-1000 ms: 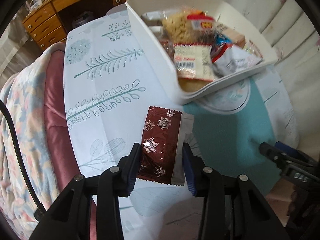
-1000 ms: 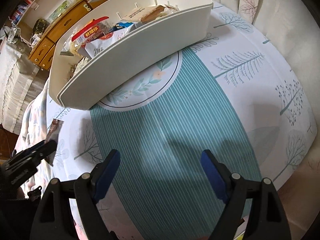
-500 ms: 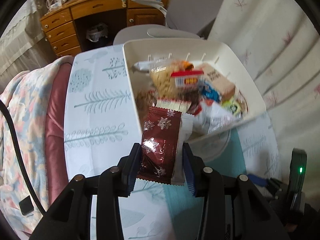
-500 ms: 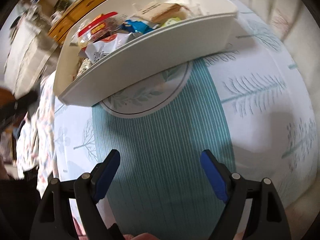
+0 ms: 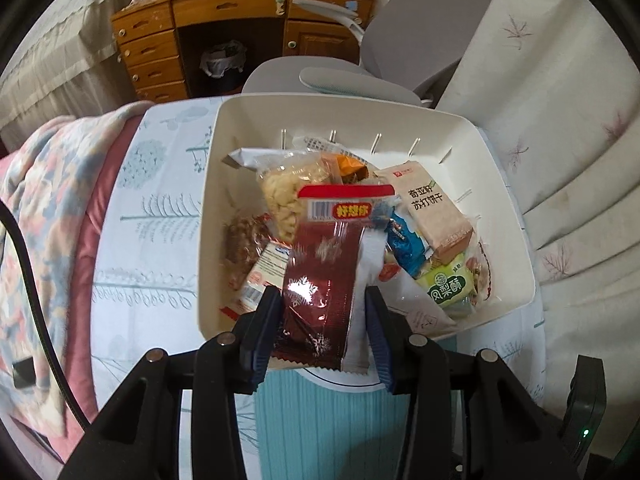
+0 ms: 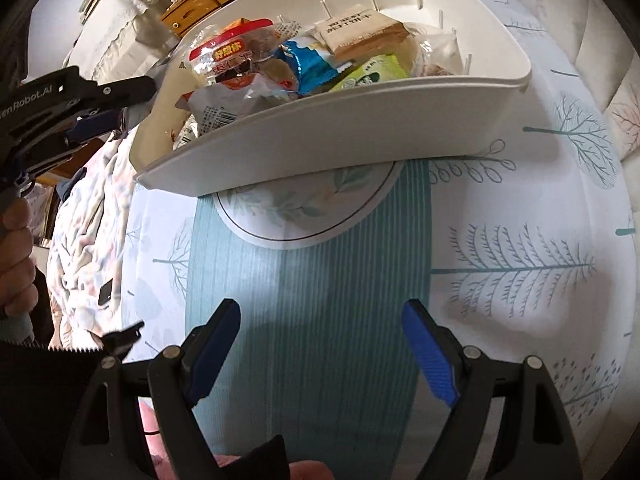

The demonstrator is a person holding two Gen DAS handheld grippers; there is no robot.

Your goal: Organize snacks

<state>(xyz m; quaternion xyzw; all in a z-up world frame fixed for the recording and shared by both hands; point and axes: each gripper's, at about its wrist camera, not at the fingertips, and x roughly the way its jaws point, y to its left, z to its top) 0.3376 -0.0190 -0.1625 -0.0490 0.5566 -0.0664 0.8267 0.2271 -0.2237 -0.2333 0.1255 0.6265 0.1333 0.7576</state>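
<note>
My left gripper (image 5: 322,300) is shut on a dark red snack packet with white snowflakes (image 5: 320,284). It holds the packet in the air over the near edge of the white bin (image 5: 516,240). The bin holds several snacks: a clear bag with a red top (image 5: 344,200), a beige cracker box (image 5: 432,208), a green packet (image 5: 446,286). My right gripper (image 6: 320,320) is open and empty, low over the teal striped cloth (image 6: 312,300) in front of the bin (image 6: 360,128). The left gripper (image 6: 92,120) shows at the left edge of the right wrist view.
The bin stands on a round table with a tree-print cloth (image 6: 520,272). A pink and floral blanket (image 5: 44,208) lies left of the table. A grey chair (image 5: 360,76) and a wooden desk (image 5: 224,28) stand behind the table.
My left gripper has risen and moved forward with the red packet, from above the table to over the bin. My right gripper has moved a little closer to the bin.
</note>
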